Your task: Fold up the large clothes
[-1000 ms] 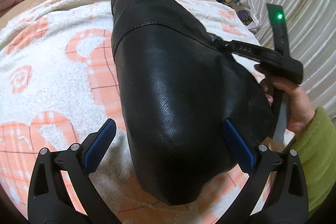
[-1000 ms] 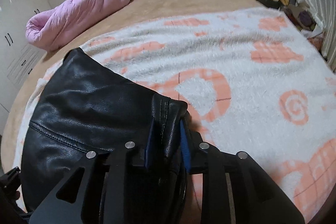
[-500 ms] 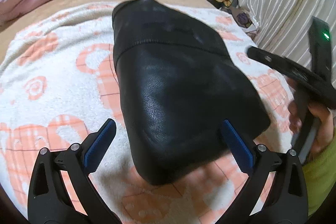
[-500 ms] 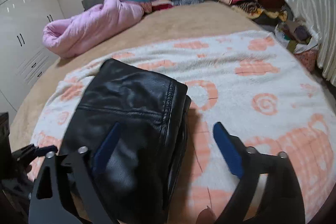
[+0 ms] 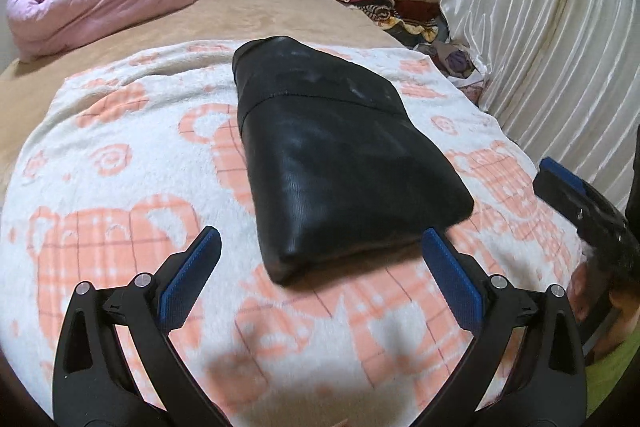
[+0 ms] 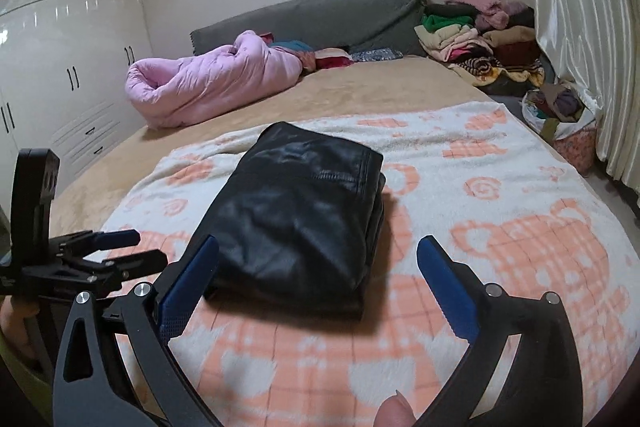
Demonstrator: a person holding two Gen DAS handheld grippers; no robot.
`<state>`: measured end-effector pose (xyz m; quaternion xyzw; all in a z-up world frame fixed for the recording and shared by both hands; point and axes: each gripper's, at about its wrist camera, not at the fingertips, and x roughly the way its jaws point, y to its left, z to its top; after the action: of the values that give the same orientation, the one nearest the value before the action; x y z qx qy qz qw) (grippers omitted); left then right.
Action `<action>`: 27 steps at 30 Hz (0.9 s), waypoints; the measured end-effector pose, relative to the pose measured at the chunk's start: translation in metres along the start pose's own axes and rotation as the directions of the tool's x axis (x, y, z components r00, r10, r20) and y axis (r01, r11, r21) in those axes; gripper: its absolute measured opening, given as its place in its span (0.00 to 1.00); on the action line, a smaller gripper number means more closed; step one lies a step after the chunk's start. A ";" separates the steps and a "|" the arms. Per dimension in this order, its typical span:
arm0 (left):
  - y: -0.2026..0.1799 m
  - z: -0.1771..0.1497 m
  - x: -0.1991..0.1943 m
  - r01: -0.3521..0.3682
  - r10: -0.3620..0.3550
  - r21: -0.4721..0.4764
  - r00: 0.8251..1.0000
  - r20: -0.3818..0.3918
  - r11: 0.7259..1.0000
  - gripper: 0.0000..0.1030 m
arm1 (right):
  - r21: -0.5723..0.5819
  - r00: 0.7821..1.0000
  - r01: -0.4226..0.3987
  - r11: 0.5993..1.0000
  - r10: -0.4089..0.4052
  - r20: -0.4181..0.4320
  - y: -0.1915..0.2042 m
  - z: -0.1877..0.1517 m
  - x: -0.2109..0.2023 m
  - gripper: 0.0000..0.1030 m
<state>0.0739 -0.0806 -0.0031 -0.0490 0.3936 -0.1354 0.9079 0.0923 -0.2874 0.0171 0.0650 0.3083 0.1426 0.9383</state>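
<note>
A black leather garment (image 5: 336,163) lies folded into a thick rectangle on the white and orange patterned blanket (image 5: 120,163); it also shows in the right wrist view (image 6: 296,215). My left gripper (image 5: 320,255) is open and empty, held above the blanket just short of the bundle's near edge. My right gripper (image 6: 318,263) is open and empty, also pulled back from the bundle. The right gripper shows at the right edge of the left wrist view (image 5: 576,199). The left gripper shows at the left of the right wrist view (image 6: 116,251).
A rolled pink quilt (image 6: 208,83) lies at the far left of the bed. A pile of mixed clothes (image 6: 476,39) sits at the far right by the grey headboard (image 6: 320,19). White curtains (image 5: 552,27) hang on the right. White wardrobes (image 6: 60,67) stand on the left.
My right gripper opened and let go of the garment's edge, then drew back. My left gripper also drew back and rose. The folded garment now lies free on the blanket.
</note>
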 end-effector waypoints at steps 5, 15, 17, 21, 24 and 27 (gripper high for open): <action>0.002 -0.024 -0.012 -0.039 0.039 -0.006 0.999 0.009 0.999 0.91 | -0.003 1.000 0.027 1.000 -0.027 0.002 0.013 -0.036 -0.013 0.96; 0.012 -0.063 -0.019 -0.071 0.071 -0.016 0.997 -0.010 0.997 0.91 | -0.060 0.996 0.065 0.996 -0.068 -0.053 0.033 -0.079 -0.012 0.96; 0.013 -0.066 -0.018 -0.076 0.076 -0.018 0.997 -0.019 0.997 0.91 | -0.047 0.996 0.061 0.997 -0.064 -0.057 0.034 -0.077 -0.011 0.96; 0.017 -0.067 -0.017 -0.103 0.102 -0.029 0.994 -0.024 0.994 0.91 | -0.054 0.996 0.067 0.996 -0.070 -0.056 0.034 -0.079 -0.012 0.96; 0.017 -0.066 -0.019 -0.112 0.111 -0.028 0.994 -0.019 0.993 0.91 | -0.050 0.995 0.067 0.996 -0.070 -0.067 0.034 -0.079 -0.011 0.96; 0.017 -0.066 -0.020 -0.116 0.115 -0.027 0.993 -0.015 0.993 0.91 | -0.045 0.994 0.070 0.997 -0.073 -0.075 0.032 -0.079 -0.009 0.96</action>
<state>0.0164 -0.0578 -0.0378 -0.0379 0.4036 -0.0775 0.9108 0.0308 -0.2568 -0.0340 0.0286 0.3431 0.1177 0.9315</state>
